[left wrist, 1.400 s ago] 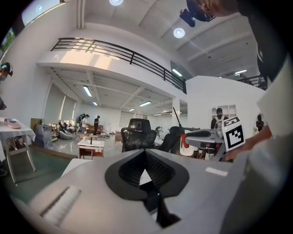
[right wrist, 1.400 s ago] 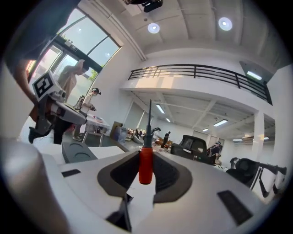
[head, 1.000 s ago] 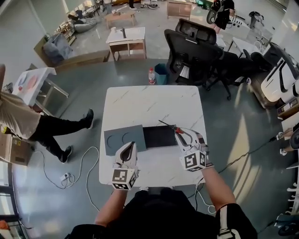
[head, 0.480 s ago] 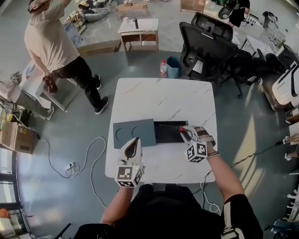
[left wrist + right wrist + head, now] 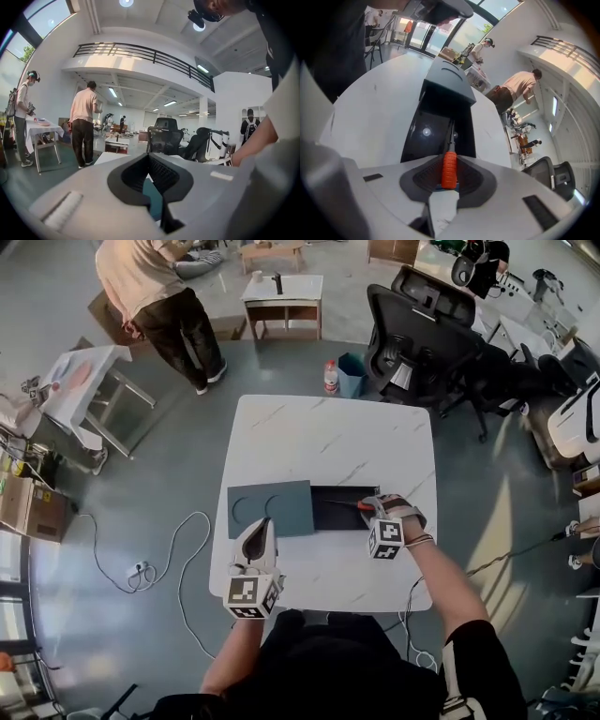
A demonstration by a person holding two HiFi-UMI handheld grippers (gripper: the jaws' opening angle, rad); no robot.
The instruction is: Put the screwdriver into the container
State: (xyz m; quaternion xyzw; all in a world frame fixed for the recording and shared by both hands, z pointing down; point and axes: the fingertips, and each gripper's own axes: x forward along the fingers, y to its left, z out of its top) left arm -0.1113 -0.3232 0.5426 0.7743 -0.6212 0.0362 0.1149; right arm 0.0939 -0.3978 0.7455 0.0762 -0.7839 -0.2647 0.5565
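Note:
On the white table (image 5: 328, 442) lies a shallow black container (image 5: 339, 510), and its grey-blue lid (image 5: 270, 508) lies flat against its left side. My right gripper (image 5: 371, 508) is shut on the orange handle of the screwdriver (image 5: 449, 168). It points steeply down at the container's right end. The metal shaft (image 5: 452, 136) reaches over the black container (image 5: 436, 129) floor. My left gripper (image 5: 264, 526) hovers near the lid's front edge, jaws shut with nothing held. In the left gripper view the left gripper (image 5: 149, 159) shows only a strip of teal lid below its pads.
Black office chairs (image 5: 422, 324) stand beyond the table's far right corner, with a bottle (image 5: 330, 378) and a blue bin (image 5: 351, 374) on the floor beside them. A person (image 5: 159, 287) stands at the far left. A cable (image 5: 178, 549) loops on the floor left of the table.
My right gripper has dropped and tilted down with the screwdriver, bringing its tip over the container. The left gripper shifted slightly. The person in the background walked toward the far left.

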